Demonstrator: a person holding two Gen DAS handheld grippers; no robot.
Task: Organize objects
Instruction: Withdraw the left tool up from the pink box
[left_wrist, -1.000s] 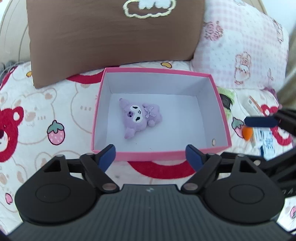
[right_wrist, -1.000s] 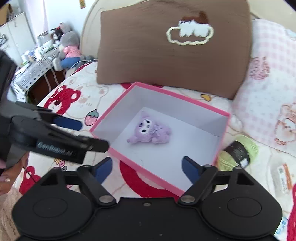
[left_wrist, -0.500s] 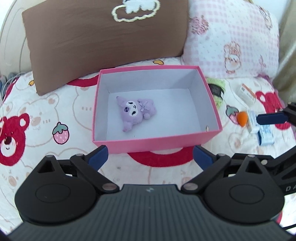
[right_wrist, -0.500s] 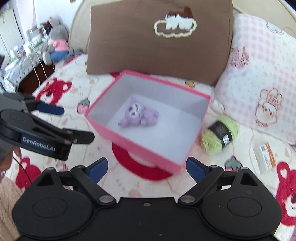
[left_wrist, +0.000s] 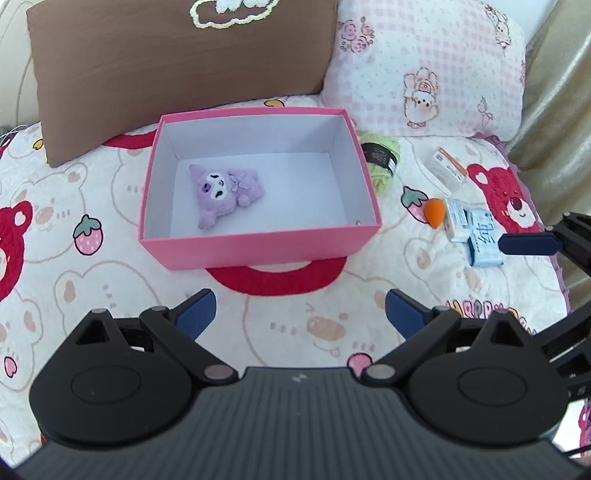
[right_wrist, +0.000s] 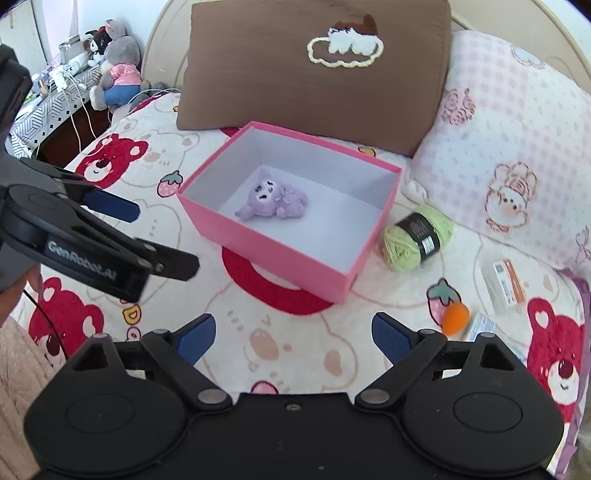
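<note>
Backed away from open pink cardboard box (left_wrist: 258, 251) over the last second; more bedspread showed in front of it. Small purple plush toy (left_wrist: 225, 192) lay inside, on the box floor. Left gripper (left_wrist: 297, 314) spread wider than before, empty. Right gripper (right_wrist: 291, 338) wide, empty. Green yarn ball (right_wrist: 417, 240), orange sponge (right_wrist: 456, 317), small packets (left_wrist: 469, 225) left outside, right of box. Probably next to collect.

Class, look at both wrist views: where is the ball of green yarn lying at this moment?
The green yarn lies on the bedspread just outside the pink box, on its right in both views, in front of the pink checked pillow.
</note>
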